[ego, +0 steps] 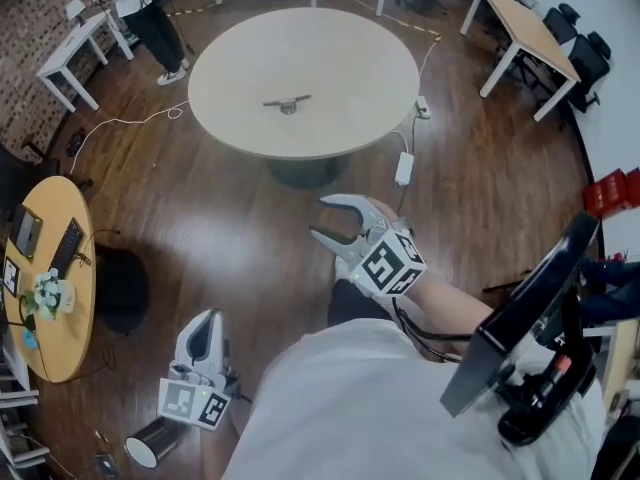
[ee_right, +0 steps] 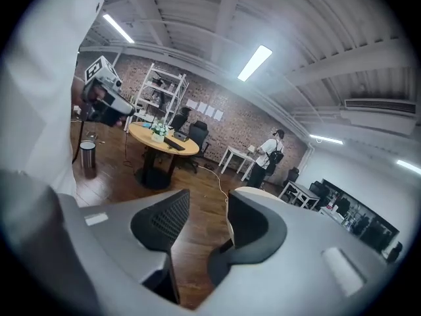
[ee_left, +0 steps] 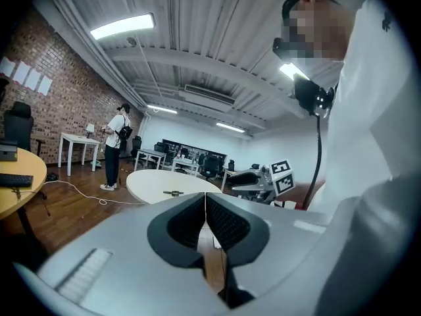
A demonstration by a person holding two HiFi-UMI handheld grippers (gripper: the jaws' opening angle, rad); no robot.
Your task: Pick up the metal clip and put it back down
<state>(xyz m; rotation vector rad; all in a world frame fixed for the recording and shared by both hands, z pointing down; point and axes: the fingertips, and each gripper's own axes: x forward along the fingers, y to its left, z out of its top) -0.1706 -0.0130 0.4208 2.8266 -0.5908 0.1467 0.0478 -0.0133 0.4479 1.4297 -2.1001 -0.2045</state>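
Observation:
The metal clip [ego: 287, 102] lies near the middle of the round beige table [ego: 340, 58], far ahead of both grippers. In the left gripper view the clip [ee_left: 173, 193] is a small dark shape on the pale tabletop. My right gripper [ego: 322, 218] is held out over the wooden floor, short of the table, with its jaws apart and nothing between them [ee_right: 207, 219]. My left gripper [ego: 205, 318] hangs low at my left side, its pads closed against each other and empty [ee_left: 205, 224].
A person [ego: 150, 13] stands beyond the table at the far left, next to a white desk [ego: 70, 53]. A yellow round table [ego: 70, 308] with a keyboard is at my left. A power strip [ego: 404, 168] and cables lie on the floor. A dark bin [ego: 150, 443] stands nearby.

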